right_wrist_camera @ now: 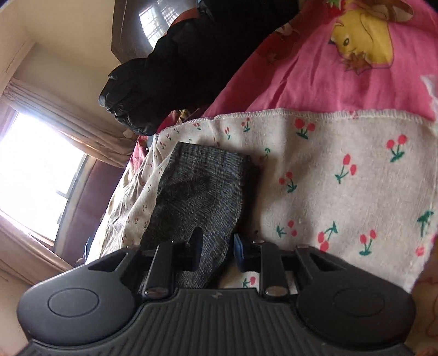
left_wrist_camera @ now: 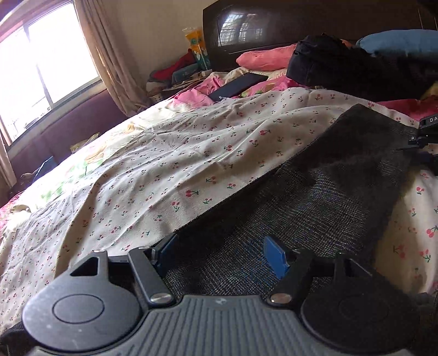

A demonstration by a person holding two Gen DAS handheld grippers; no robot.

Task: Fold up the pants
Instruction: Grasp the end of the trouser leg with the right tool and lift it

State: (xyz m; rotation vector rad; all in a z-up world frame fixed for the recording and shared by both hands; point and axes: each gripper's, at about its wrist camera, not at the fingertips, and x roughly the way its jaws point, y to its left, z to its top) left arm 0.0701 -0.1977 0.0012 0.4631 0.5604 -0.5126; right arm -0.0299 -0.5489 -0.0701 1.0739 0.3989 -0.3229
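Note:
The dark grey checked pants (left_wrist_camera: 323, 186) lie folded in a long strip on a cream cherry-print cloth (left_wrist_camera: 169, 164) on the bed. My left gripper (left_wrist_camera: 221, 254) is open, its blue pads on either side of the near end of the pants. The right gripper shows in the left wrist view (left_wrist_camera: 427, 139) at the far end of the strip. In the right wrist view the pants (right_wrist_camera: 199, 191) run away from my right gripper (right_wrist_camera: 217, 246), whose jaws stand apart around the fabric's near corner.
A black jacket (left_wrist_camera: 353, 68) and pink and blue pillows (left_wrist_camera: 262, 59) lie by the dark headboard (left_wrist_camera: 301, 24). A black flat case (left_wrist_camera: 238, 86) lies on the pink sheet (right_wrist_camera: 314, 76). Window and curtain (left_wrist_camera: 109, 60) are on the left.

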